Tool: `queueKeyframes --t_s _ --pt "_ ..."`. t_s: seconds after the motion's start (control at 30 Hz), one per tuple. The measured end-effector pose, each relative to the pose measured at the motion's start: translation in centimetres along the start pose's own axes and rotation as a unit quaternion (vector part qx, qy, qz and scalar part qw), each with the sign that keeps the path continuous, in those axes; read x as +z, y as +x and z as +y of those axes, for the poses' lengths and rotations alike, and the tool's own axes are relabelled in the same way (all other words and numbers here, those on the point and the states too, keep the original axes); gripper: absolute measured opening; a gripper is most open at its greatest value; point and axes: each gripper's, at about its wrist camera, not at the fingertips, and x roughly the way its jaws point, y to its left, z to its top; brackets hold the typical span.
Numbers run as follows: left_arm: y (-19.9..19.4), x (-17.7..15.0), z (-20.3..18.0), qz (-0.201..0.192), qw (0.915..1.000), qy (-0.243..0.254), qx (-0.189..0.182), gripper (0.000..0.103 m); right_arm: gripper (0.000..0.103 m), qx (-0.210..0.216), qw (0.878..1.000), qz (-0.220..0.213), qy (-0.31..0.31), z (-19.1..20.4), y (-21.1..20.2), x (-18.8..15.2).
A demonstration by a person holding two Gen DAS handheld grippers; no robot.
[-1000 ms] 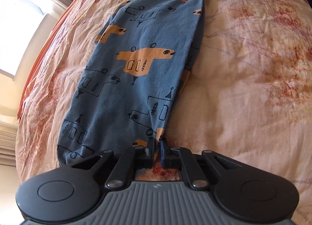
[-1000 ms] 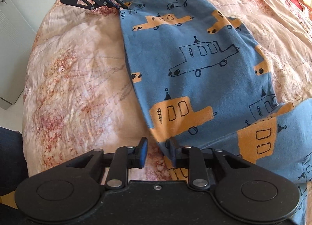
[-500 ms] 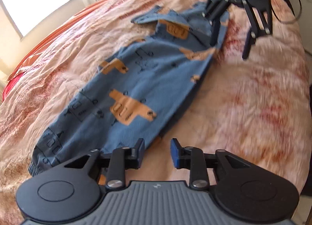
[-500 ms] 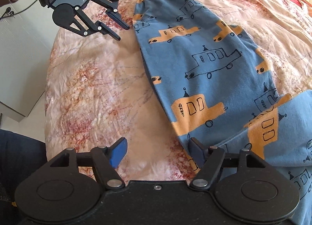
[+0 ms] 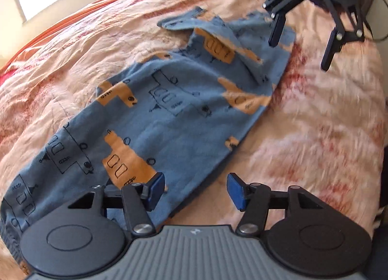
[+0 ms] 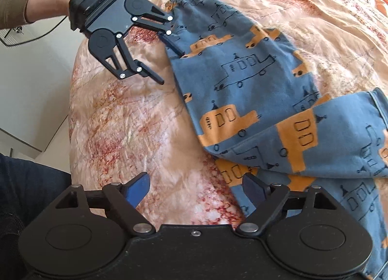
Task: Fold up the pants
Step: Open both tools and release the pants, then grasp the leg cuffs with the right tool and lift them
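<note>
Bed (image 5: 327,134) under rumpled peach quilt (red blotches); blue car-print pants (image 5: 169,120) lying folded lengthwise.

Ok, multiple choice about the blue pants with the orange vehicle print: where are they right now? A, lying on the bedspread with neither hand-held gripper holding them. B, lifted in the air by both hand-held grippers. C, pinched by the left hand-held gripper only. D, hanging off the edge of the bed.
A: the pants lie flat on the bedspread, and both the left hand-held gripper and right hand-held gripper stand open, gripping nothing.

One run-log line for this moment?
pants: flat on bed | left gripper: just opened, empty | right gripper: just opened, empty
</note>
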Motion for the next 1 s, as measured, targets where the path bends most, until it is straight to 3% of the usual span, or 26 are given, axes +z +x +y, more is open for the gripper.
queueKeyframes --t_s 0.13,0.33,0.43,0.6,0.77,0.9,0.97,1.0 --pt "0.7 3.5 0.0 -0.037 0.9969 -0.063 -0.027 0.071 0.088 -0.04 0.999 -0.014 -0.001 -4.5 -2.6 1.5" --pt "4.2 9.3 -1.3 -0.076 0.9869 -0.117 -0.08 0.074 0.093 -0.12 0.99 -0.002 -0.071 -11.7 -4.5 5.9" --pt "6.1 11.3 -2.0 -0.069 0.9815 -0.149 -0.099 0.065 0.091 -0.118 0.987 0.031 -0.103 -14.9 -3.6 8.1" --pt "7.7 12.1 -3.0 -0.062 0.9765 -0.172 -0.114 0.065 0.078 -0.11 0.979 0.077 -0.15 -18.2 -1.4 11.4" --pt "8.2 11.5 -3.1 -0.051 0.9762 -0.18 -0.111 0.065 0.049 -0.101 0.969 0.138 -0.179 -20.2 1.3 13.1" --pt "8.1 11.2 -2.9 -0.046 0.9752 -0.187 -0.11 0.065 0.045 -0.087 0.967 0.164 -0.177 -21.3 3.0 13.2" --pt "8.1 11.2 -2.8 -0.044 0.9754 -0.187 -0.108 0.065 0.005 -0.073 0.965 0.178 -0.179 -21.4 3.7 13.0" --pt "8.0 11.2 -2.8 -0.044 0.9756 -0.187 -0.106 0.065 0.005 -0.071 0.962 0.183 -0.189 -21.2 3.8 12.7"
